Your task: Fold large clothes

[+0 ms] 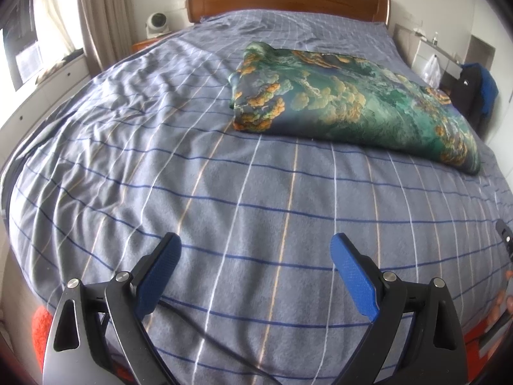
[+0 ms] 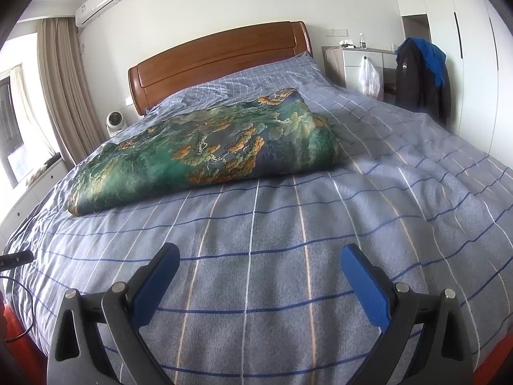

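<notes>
Our left gripper (image 1: 256, 250) stands with its blue pads (image 1: 160, 276) spread wide and nothing between them; our right gripper (image 2: 259, 260) is the same, wide and empty. Both hover over the bedspread (image 1: 224, 192) near the foot of the bed, well short of the cloth.

The cloth (image 1: 352, 102) is a green, orange-patterned piece, already folded into a thick flat bundle. We judge it soft and limp, probably smooth and a little slippery from its sheen, and bulky rather than heavy. It will sag if lifted at one point, so we would take it at two corners of one edge, one gripper each, pinching through all the layers.

From the left fingers the cloth lies ahead and to the right, its near corner (image 1: 247, 125) closest. From the right fingers the cloth (image 2: 205, 147) lies ahead and to the left, its thick rolled end (image 2: 320, 138) nearly straight ahead. The headboard (image 2: 218, 61) stands beyond it.
</notes>
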The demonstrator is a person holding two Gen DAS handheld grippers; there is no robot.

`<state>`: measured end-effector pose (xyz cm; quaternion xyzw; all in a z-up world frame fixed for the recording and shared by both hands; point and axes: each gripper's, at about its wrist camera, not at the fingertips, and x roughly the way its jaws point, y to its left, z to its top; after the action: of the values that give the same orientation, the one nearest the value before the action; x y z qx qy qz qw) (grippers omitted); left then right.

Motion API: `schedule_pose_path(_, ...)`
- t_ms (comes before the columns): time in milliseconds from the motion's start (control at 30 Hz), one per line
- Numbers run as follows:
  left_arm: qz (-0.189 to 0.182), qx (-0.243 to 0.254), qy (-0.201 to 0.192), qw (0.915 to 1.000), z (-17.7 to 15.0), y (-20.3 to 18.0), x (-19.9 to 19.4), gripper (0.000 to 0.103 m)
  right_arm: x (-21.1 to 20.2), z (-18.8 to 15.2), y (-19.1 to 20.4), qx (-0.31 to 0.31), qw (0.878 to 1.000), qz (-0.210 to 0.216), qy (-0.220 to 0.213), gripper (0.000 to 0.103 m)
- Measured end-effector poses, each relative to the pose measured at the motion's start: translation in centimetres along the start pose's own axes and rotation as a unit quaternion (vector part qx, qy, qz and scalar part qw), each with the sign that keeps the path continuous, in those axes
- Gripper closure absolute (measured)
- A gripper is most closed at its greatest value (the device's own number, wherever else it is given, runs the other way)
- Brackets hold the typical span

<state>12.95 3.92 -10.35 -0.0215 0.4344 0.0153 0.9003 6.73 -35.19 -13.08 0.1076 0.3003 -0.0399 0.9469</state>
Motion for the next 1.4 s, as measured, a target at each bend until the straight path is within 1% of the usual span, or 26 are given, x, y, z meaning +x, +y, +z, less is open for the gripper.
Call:
schedule_pose_path(267, 0.002, -0.001, 0.001, 1.0, 0.1, 0.1, 0.0, 0.008, 0.0, 0.0, -0.1, 0.001, 1.0, 0.0, 0.0, 0.004)
schedule_pose_path(400, 0.001, 0.008, 0.007, 0.9999, 0.7, -0.5, 0.4, 0.008, 0.0, 0.1, -0.4, 0.006, 1.0, 0.002, 0.0, 0.004)
schedule_pose_path(467, -0.009, 0.017, 0.001, 0.9998, 1.8, -1.3, 0.4, 0.008, -0.1, 0.3, -0.9, 0.013, 1.0, 0.0, -0.004, 0.004)
schedule_pose_path(533, -0.021, 0.028, -0.012, 0.9993, 3.5, -2.5, 0.3, 0.008, -0.3, 0.7, -1.9, 0.027, 1.0, -0.006, -0.011, 0.004)
schedule_pose_path(600, -0.028, 0.045, -0.015, 0.9985, 5.3, -4.1, 0.6, 0.007, -0.3, 1.0, -3.2, 0.046, 0.999, -0.016, -0.013, 0.004)
schedule_pose_path(667, -0.017, 0.057, -0.016, 0.9981, 6.4, -5.3, 1.1, 0.007, -0.1, 0.9, -4.2, 0.063, 0.998, -0.025, -0.009, 0.004)
schedule_pose_path(767, -0.012, 0.072, -0.015, 0.9972, 7.7, -7.0, 2.0, 0.007, 0.1, 0.8, -5.1, 0.08, 0.996, -0.033, -0.004, 0.004)
schedule_pose_path(1000, 0.001, 0.087, -0.007, 0.9962, 8.3, -8.4, 3.4, 0.007, 0.9, 0.6, -3.9, 0.052, 0.998, -0.033, 0.004, 0.004)
schedule_pose_path(1233, 0.009, 0.093, -0.01, 0.9956, 8.8, -8.9, 4.1, 0.007, 1.4, 0.1, -3.4, 0.04, 0.999, -0.029, 0.015, 0.004)
schedule_pose_path(1400, -0.003, 0.092, -0.004, 0.9957, 10.2, -9.7, 5.0, 0.007, 1.9, 0.1, -3.6, 0.043, 0.998, -0.028, 0.02, 0.004)
